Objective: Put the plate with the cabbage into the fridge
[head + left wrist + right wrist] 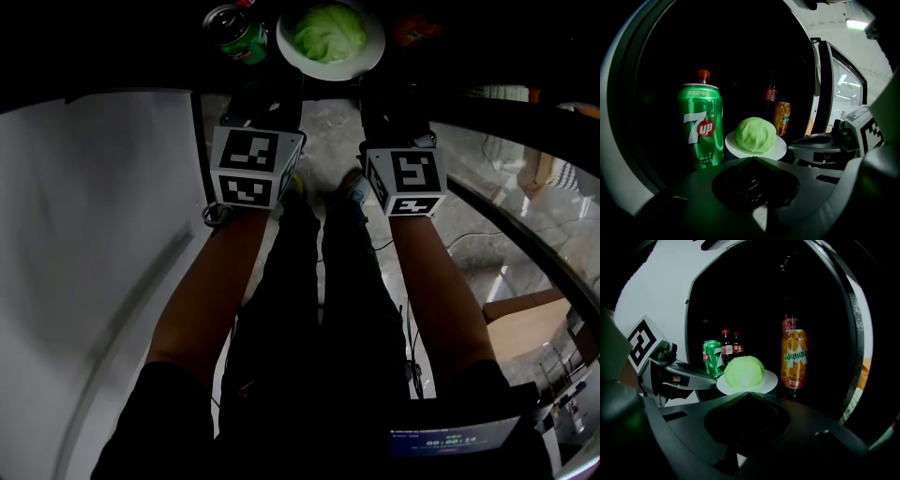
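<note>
Plainly, with the left tongs (pixel 752 159) pinched together and empty, the plate (pixel 779 151) of cabbage (pixel 755 135) resting inside the fridge (pixel 740 56) between the 7up can (pixel 701 124) and the Mirinda can (pixel 794 359), and the right tongs (pixel 749 393) likewise closed on nothing, a straight, unhurried pull-back seemed wisest.

Beneath you: polished grey marble floor (pixel 330 141); glossy, reflecting light toward your right. At your right, one cardboard box (pixel 525 307) on that floor; overhead, white ceiling (pixel 834 44) with one lit strip lamp (pixel 856 23).
</note>
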Available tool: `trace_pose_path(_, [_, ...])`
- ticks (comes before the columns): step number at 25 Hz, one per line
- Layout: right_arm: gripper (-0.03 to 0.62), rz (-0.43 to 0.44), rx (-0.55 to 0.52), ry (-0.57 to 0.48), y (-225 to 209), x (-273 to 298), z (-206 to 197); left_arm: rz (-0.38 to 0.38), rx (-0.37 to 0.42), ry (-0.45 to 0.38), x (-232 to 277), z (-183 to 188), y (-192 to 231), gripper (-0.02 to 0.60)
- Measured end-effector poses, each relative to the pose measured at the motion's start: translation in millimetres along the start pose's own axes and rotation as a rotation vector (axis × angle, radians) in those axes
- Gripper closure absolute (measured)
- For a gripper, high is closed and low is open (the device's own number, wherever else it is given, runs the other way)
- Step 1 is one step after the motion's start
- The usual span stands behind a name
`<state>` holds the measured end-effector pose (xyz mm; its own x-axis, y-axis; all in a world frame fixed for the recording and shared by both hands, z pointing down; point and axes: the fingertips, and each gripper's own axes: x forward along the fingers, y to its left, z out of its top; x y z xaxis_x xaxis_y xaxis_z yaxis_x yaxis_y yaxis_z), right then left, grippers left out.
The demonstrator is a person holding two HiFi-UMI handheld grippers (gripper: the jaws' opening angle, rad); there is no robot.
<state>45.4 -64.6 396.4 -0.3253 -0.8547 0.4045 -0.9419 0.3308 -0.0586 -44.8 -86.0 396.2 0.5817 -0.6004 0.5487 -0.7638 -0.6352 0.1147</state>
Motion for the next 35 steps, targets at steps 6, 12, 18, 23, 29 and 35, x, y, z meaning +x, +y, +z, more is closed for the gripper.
trace_pose_path(6, [0.587, -0.001, 0.009, 0.007, -3, 4, 1, -0.004, -0.008, -0.003, 4, 4, 1, 0.578])
trace_pose_path(12, [0.588, 0.001, 0.015, -0.005, -5, 6, 2, -0.009, -0.006, -0.009, 5, 4, 3, 0.578])
trace_pose_path(18, [0.588, -0.026, 0.022, 0.009, -5, -3, 3, -0.002, -0.009, -0.02, -1, 7, 2, 0.578])
trace_pose_path(23, [0.588, -0.025, 0.006, -0.034, -2, -18, 16, -0.003, 0.013, -0.061, -13, 19, -8, 0.578])
trace_pose_path(29, [0.588, -0.04, 0.057, -0.058, 2, -42, 47, -0.014, 0.02, -0.121, -36, 52, -26, 0.578])
trace_pose_path(35, [0.588, -0.058, 0.052, -0.148, 7, -64, 100, -0.034, 0.041, -0.18, -63, 92, -44, 0.578])
